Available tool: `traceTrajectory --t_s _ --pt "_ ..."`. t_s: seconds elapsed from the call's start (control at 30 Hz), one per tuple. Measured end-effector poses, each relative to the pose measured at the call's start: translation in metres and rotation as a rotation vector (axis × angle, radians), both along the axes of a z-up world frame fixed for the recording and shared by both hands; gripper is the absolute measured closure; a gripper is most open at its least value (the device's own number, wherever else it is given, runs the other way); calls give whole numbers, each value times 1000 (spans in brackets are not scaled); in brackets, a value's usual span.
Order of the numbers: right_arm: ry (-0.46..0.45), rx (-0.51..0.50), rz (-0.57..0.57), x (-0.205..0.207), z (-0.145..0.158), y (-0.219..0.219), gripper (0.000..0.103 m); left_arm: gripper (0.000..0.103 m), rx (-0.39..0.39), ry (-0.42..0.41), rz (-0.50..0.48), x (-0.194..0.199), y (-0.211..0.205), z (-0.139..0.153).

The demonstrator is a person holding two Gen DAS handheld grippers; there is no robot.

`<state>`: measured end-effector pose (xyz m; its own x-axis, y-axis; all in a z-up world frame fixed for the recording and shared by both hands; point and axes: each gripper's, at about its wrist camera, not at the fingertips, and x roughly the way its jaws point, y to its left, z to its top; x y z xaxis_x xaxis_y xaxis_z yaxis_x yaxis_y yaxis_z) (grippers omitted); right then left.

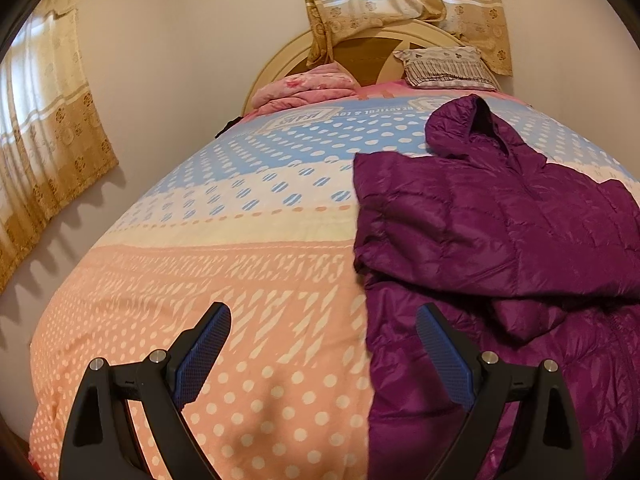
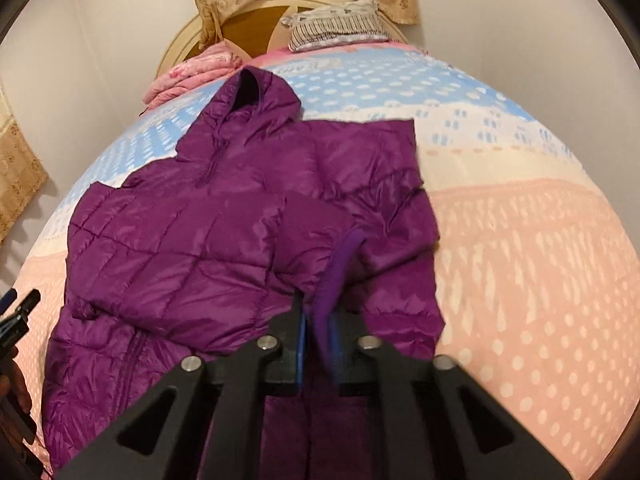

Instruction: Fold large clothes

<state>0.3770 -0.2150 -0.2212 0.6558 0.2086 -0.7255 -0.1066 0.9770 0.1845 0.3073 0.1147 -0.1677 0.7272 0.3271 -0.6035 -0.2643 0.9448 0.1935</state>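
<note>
Only readable writing I can spot is on the bedspread [image 1: 224, 240]: upside-down lettering near the top of the left wrist view that looks like "BEAUTIFUL & LOV…", plus a boxed word beside it I can't make out, and a row of big white letters across the pink band that's too stretched to read. No brand tag visible on the jacket [image 1: 500, 232] itself. It's a purple quilted hooded one, lying flat on the bed, filling the right half of the left wrist view and the centre of the right wrist view [image 2: 208, 232], hood pointing up toward the headboard [image 1: 360, 52]. One sleeve is folded across the chest. The left gripper [image 1: 324, 344] sits at the bottom of its frame with the blue-padded fingers [image 1: 204, 356] spread wide, nothing between them, hovering over the pink dotted part of the bedspread just left of the jacket's edge. The right gripper [image 2: 318, 332] is pinched nearly closed on a fold of the purple fabric at the bottom centre of its view, near the sleeve end, and that bit of cloth is motion-blurred. At the top of both views there's a folded pink blanket [image 1: 304, 88] and a striped pillow [image 1: 444, 66] against the headboard, with yellowish curtains [image 1: 48, 120] on the wall.
</note>
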Motion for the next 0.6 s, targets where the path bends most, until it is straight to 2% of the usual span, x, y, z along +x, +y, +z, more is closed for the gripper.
traceTrajectory --t_s 0.03,0.1,0.23,0.3,0.37,0.43,0.5,0.6 --pt "-1 -3 -14 -2 1 -2 66 9 1 -1 -9 2 -2 3" --pt "-20 6 -57 -8 7 -10 55 9 14 -18 -20 7 -6 12" --pt "-133 -31 -168 -27 34 -20 47 9 18 -68 -50 25 -13 35" --pt "-165 -33 -119 -27 45 -9 48 9 10 -94 -67 41 -22 43" --pt "-156 -40 -43 -17 47 12 55 9 -6 -109 -94 57 -29 45" --pt "-120 -15 24 -2 40 29 68 9 -17 -119 -97 78 -32 40" --pt "-88 -13 35 15 28 38 72 9 -50 -74 -73 102 -29 29" --pt "-40 -21 23 33 6 40 74 9 -81 -6 -90 131 -30 6"
